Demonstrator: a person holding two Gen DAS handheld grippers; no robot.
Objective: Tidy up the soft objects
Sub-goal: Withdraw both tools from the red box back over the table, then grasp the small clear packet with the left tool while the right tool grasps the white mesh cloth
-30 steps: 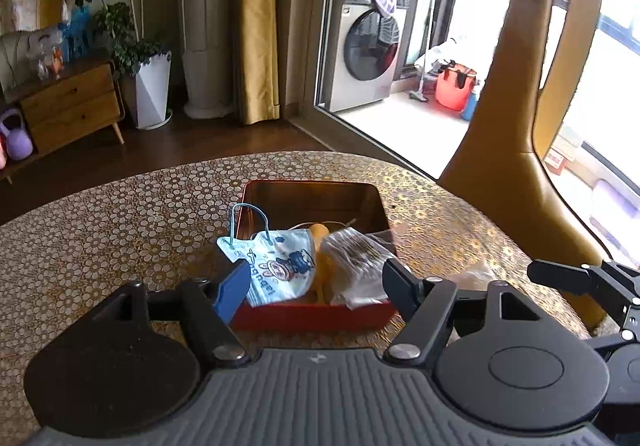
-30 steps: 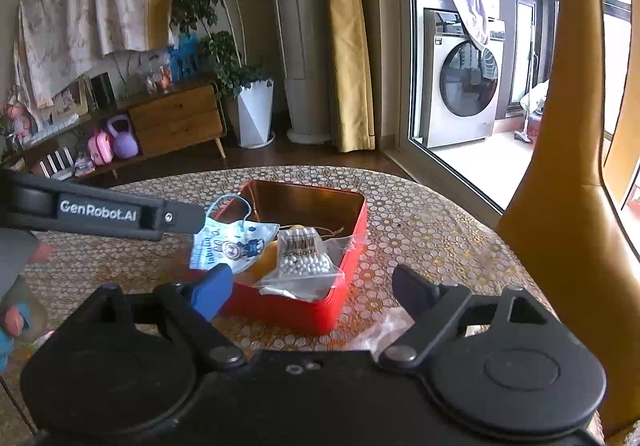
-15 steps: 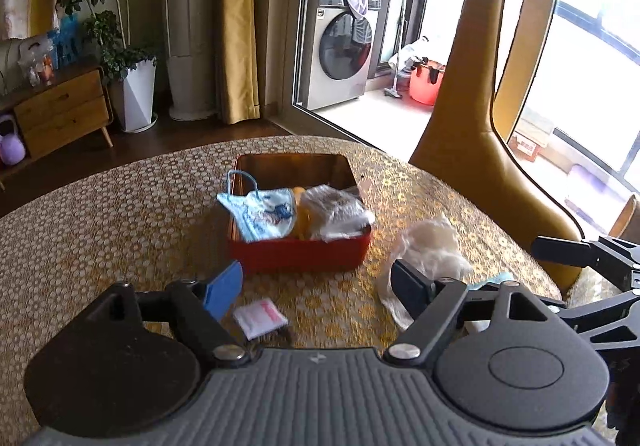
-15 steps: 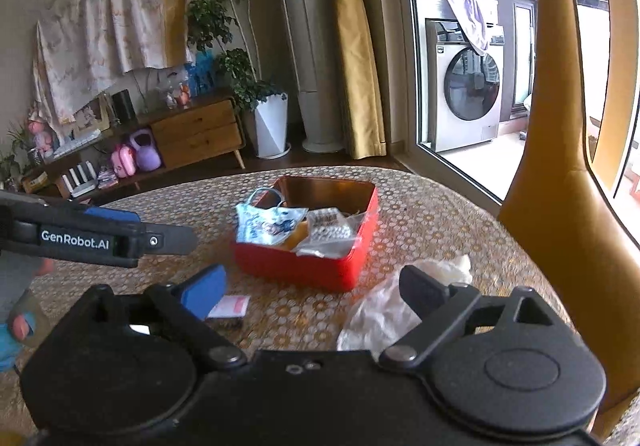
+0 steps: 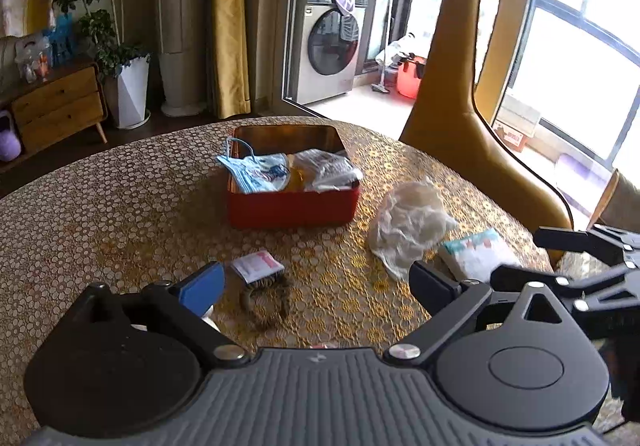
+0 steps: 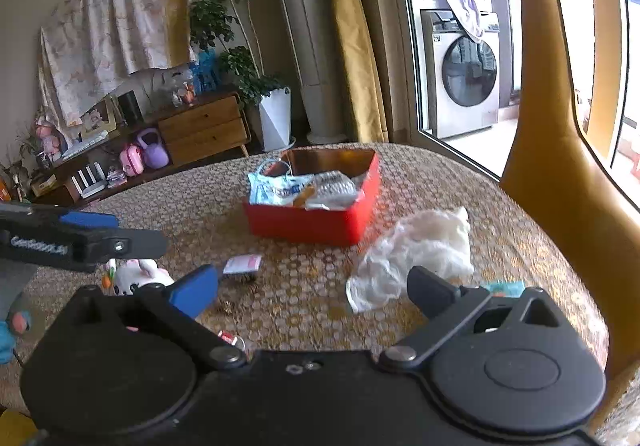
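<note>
Both tongs wide open and empty after just opening, left gripper (image 5: pixel 314 280) and right gripper (image 6: pixel 312 288) over loose items, red box (image 5: pixel 292 206) farther back: risk of thin plastic bag (image 5: pixel 408 224) slipping or snagging (very light).

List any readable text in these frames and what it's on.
"GenRobot.AI", blurred here: side of the left gripper, right wrist view.
Face mask print: too small to read.
Pink-and-white packet: unreadable.
Tissue pack: unreadable.
Cardboard box outside: red print, unreadable.
</note>
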